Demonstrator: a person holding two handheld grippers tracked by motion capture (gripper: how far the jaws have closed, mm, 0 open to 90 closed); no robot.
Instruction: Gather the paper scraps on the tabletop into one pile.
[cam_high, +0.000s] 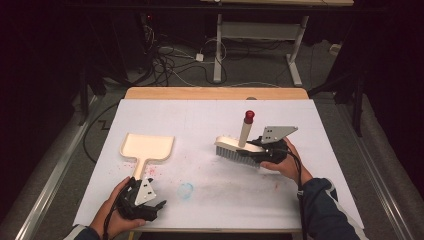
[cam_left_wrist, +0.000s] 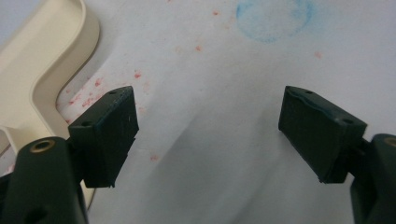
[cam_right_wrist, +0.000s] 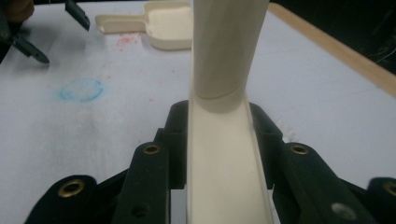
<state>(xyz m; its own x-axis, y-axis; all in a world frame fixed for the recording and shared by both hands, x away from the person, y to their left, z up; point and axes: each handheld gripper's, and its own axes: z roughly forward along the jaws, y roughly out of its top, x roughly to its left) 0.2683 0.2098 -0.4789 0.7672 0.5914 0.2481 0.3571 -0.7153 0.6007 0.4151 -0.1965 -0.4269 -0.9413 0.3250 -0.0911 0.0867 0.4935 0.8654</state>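
A: Where does the cream plastic hand brush with grey bristles and red-capped handle (cam_high: 243, 143) stand?

B: Right of table centre, bristles down, handle upright, clamped between the jaws of the right gripper (cam_high: 265, 149).

A: And the cream plastic dustpan (cam_high: 146, 148)?

B: Well apart to the left, its handle pointing toward the person, just beside the left gripper (cam_high: 156, 205), whose jaws stand wide apart over the white table (cam_high: 200, 125). A sweep would run leftward.

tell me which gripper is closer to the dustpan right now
Left. The left gripper sits open just beyond the end of the dustpan handle, not gripping it. The right gripper is across the table, shut on the brush.
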